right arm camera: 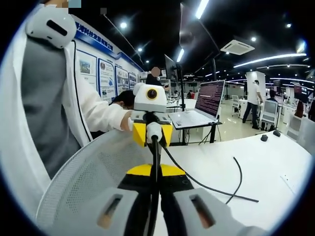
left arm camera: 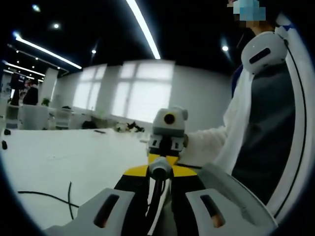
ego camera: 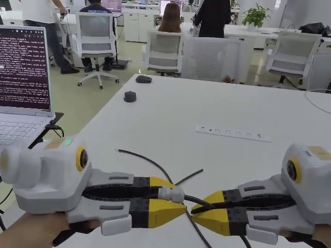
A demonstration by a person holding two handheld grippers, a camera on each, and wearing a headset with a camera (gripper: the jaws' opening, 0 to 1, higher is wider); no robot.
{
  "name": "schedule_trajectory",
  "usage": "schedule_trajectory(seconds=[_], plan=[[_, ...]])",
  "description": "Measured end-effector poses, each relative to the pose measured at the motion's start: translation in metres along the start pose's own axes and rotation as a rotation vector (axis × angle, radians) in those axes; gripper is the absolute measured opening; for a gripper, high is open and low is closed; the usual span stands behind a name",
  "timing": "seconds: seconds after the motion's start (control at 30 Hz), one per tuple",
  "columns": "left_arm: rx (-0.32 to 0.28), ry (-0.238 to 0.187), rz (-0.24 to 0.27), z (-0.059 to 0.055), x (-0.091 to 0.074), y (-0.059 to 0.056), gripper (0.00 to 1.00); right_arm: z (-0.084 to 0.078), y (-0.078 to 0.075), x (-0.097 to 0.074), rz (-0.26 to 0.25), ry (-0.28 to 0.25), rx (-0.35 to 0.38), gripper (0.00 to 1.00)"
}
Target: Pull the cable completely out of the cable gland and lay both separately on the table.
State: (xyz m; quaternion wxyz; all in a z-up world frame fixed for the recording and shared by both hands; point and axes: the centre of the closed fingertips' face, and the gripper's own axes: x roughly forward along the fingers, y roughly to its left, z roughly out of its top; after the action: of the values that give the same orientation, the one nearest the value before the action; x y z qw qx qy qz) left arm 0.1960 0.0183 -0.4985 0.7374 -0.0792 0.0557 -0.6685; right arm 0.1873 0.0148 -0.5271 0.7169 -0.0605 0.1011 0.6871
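Left gripper [ego camera: 178, 197] was clamped on the cable gland [ego camera: 169, 194]; right gripper [ego camera: 200, 207] was closed on the black cable [ego camera: 190, 198] just beside it, above the table's [ego camera: 232, 108] near edge. Cable judged light and limp, so best gripped close to the gland.

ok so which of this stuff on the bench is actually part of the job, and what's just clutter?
Job: cable gland in the left tongs; black cable in the right tongs.
Lying about: laptop, power strip, near mouse, far mouse.
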Motion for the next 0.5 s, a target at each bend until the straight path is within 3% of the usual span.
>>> schedule_trajectory(seconds=[0.07,0.5], plan=[[-0.001,-0.003,0.001,0.0008,-0.0003,0.0003,0.16,0.0008,0.0006,0.0001,0.006,-0.008,0.028,0.02],[0.016,-0.015,0.019,0.004,-0.0024,0.002,0.16,0.006,0.0012,-0.0026,-0.026,-0.01,0.02,0.01]])
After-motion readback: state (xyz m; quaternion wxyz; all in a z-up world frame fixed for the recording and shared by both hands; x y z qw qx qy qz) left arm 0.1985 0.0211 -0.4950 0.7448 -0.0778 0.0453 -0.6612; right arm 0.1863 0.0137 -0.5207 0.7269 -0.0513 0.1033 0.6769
